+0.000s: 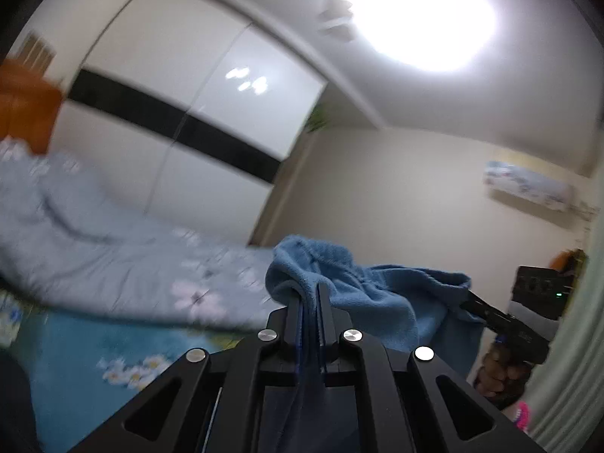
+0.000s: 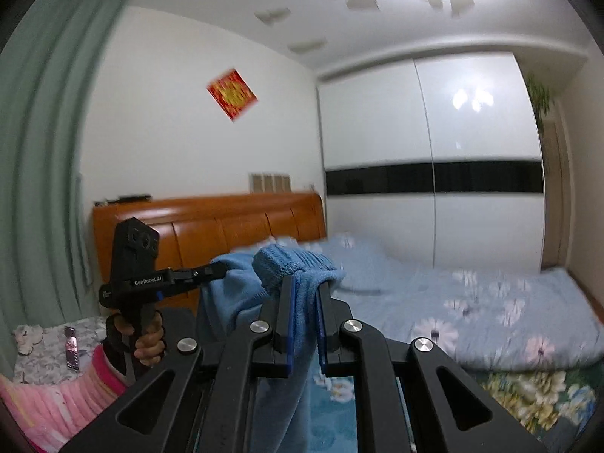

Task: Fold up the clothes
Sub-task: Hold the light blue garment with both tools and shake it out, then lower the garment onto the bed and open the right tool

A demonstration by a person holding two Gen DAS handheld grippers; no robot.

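Observation:
A blue fleece garment (image 1: pixel 358 287) hangs in the air between my two grippers, above the bed. My left gripper (image 1: pixel 310 294) is shut on one bunched edge of it. My right gripper (image 2: pixel 305 290) is shut on another edge, where a ribbed cuff (image 2: pixel 279 264) folds over the fingers. In the left wrist view the right gripper (image 1: pixel 472 300) shows at the right, biting the cloth's far end. In the right wrist view the left gripper (image 2: pixel 211 271) shows at the left, held by a hand, clamped on the garment (image 2: pixel 234 294).
A bed with a pale blue floral quilt (image 2: pixel 472 302) and a wooden headboard (image 2: pixel 226 222) lies below. A white wardrobe (image 2: pixel 434 158) stands behind it. Green curtains (image 2: pixel 41 151) hang at the left. A phone (image 2: pixel 71 347) lies on a patterned surface.

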